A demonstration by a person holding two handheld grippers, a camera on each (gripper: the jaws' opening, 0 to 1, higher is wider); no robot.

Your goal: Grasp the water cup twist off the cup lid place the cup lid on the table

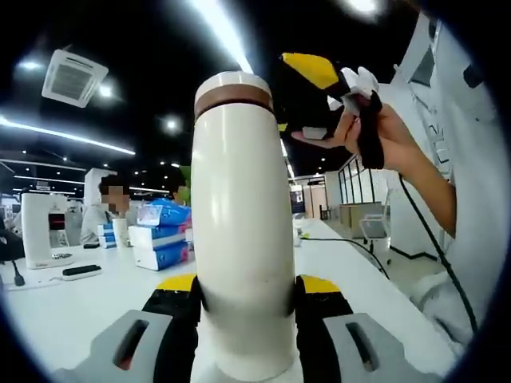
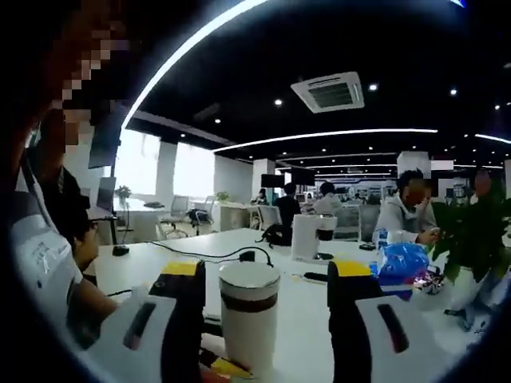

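Pinched upright between left gripper [image 1: 243, 299] jaws, the water cup [image 1: 239, 239] awaits the right gripper [image 2: 267, 299], whose spread jaws should close squarely around the cup lid [image 2: 249, 279] before twisting.

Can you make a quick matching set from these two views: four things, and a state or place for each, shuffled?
Things:
1. water cup
2. cup lid
3. left tool
4. right tool

States or places:
A. open, jaws standing either side of the cup without touching it
B. white, on the cup above a brown band
C. upright, held between two yellow-tipped jaws
D. shut on the cup's lower body

Pairs: 1-C, 2-B, 3-D, 4-A
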